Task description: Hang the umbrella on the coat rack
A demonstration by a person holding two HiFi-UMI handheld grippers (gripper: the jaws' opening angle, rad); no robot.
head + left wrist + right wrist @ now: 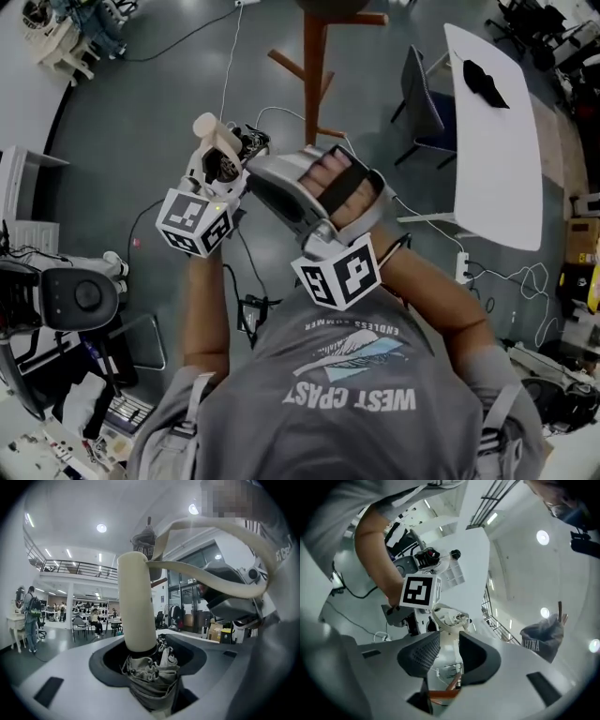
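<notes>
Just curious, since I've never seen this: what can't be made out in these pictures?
Coat rack: top cut off by the head view's upper edge.
Umbrella: lower part hidden between the left tongs, left gripper view.
Dark thing on the white table: too small to identify, head view.

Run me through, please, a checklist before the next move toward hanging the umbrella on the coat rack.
1. Umbrella clamped in the left gripper: ok, the jaws press on its folded canopy.
2. Strap loop open and untangled: ok.
3. Right gripper free to help: ok, jaws apart with nothing clamped.
4. Coat rack in sight ahead: ok.
5. A bare peg to take the loop: ok in the head view.
6. Loop close enough to the peg: not ok, the umbrella is apart from the rack.
</notes>
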